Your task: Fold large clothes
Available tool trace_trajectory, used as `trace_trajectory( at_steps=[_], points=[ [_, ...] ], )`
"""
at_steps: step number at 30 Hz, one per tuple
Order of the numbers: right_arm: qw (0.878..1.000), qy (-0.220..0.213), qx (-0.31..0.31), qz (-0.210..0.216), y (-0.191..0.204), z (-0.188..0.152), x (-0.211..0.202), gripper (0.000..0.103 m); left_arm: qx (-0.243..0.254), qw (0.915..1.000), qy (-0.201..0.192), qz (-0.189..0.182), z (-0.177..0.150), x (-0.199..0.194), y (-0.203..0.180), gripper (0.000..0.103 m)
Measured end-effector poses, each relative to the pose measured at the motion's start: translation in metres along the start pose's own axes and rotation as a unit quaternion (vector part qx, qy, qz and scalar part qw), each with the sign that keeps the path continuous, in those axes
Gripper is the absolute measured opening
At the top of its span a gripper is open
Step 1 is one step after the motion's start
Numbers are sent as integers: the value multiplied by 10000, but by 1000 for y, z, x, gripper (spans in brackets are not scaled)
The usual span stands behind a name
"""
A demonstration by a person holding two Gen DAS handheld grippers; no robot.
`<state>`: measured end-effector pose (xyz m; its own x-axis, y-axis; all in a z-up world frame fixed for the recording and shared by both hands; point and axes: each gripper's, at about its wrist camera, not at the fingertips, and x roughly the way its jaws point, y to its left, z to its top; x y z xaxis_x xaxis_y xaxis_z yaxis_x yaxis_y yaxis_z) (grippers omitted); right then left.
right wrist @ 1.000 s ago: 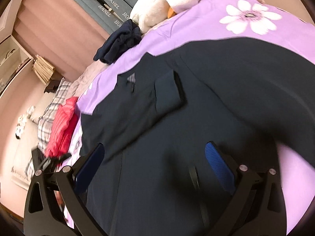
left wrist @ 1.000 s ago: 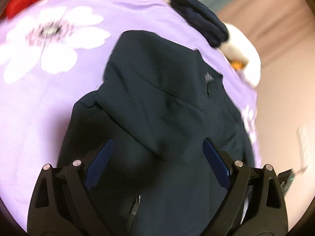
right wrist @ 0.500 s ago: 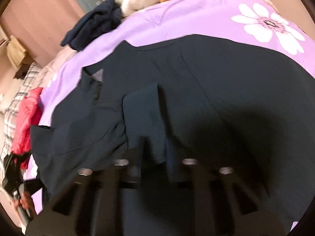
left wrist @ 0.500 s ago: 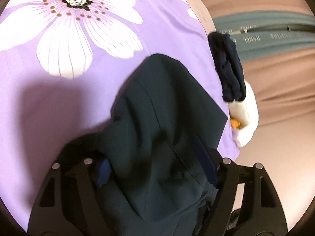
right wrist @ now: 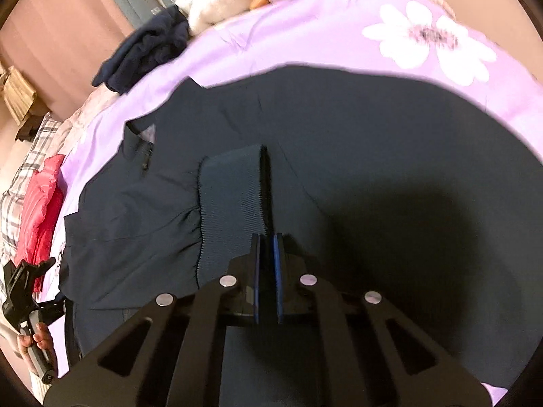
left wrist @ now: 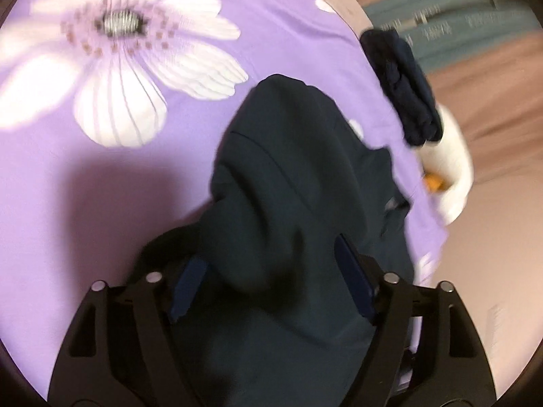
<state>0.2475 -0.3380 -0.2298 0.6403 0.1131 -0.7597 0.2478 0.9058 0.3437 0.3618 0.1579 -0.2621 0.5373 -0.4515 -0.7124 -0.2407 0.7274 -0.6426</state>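
Pinching the ribbed cuff (right wrist: 234, 193), my right gripper (right wrist: 266, 247) is clamped flat at its near edge; the sleeve runs leftward across the dark jacket (right wrist: 373, 156) spread on the purple bedcover (right wrist: 305, 27). My left gripper (left wrist: 271, 268) straddles bunched jacket cloth, jaws wide.
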Motion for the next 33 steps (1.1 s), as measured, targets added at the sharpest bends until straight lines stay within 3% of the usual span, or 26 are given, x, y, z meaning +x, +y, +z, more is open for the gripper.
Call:
trace_trajectory(
  at_steps=[5, 9, 14, 17, 19, 20, 23, 25, 28, 31, 33],
  points=[
    [9961, -236, -817, 222, 39, 4, -15, 37, 1138, 9911, -331, 613, -10, -32, -25, 80],
    [9920, -155, -1161, 461, 75, 5, -1, 44, 1916, 9764, -537, 835, -16, -33, -59, 80],
    [9850, 191, -1641, 502, 111, -3, 37, 44, 2804, 9514, -243, 1246, -34, 14, -95, 78],
    [9831, 436, -1768, 161, 105, -5, 55, 44, 2956, 9405, -79, 1675, -40, 39, -88, 78],
    [9829, 547, -1757, 37, 90, -6, 62, 41, 2886, 9394, 101, 1847, -37, 51, -75, 77],
    [9836, 575, -1711, 68, 83, -5, 60, 34, 2867, 9404, 138, 1822, -36, 53, -70, 76],
    [9897, 595, -1294, 173, 68, 1, 50, 31, 2918, 9400, 146, 1762, -35, 46, -69, 76],
    [9915, 418, -1227, 143, 71, 1, 36, 34, 2898, 9406, 176, 1759, -35, 40, -70, 76],
    [9866, 184, -1588, 334, 84, -15, 21, 56, 2969, 9397, 167, 1690, -44, 33, -71, 85],
    [9773, 526, -2052, -51, 90, -30, 40, 57, 3077, 9319, 309, 1898, -54, 38, -67, 85],
    [9742, 450, -2207, -151, 94, -33, 36, 57, 3015, 9336, 302, 1911, -58, 33, -66, 85]
  ],
)
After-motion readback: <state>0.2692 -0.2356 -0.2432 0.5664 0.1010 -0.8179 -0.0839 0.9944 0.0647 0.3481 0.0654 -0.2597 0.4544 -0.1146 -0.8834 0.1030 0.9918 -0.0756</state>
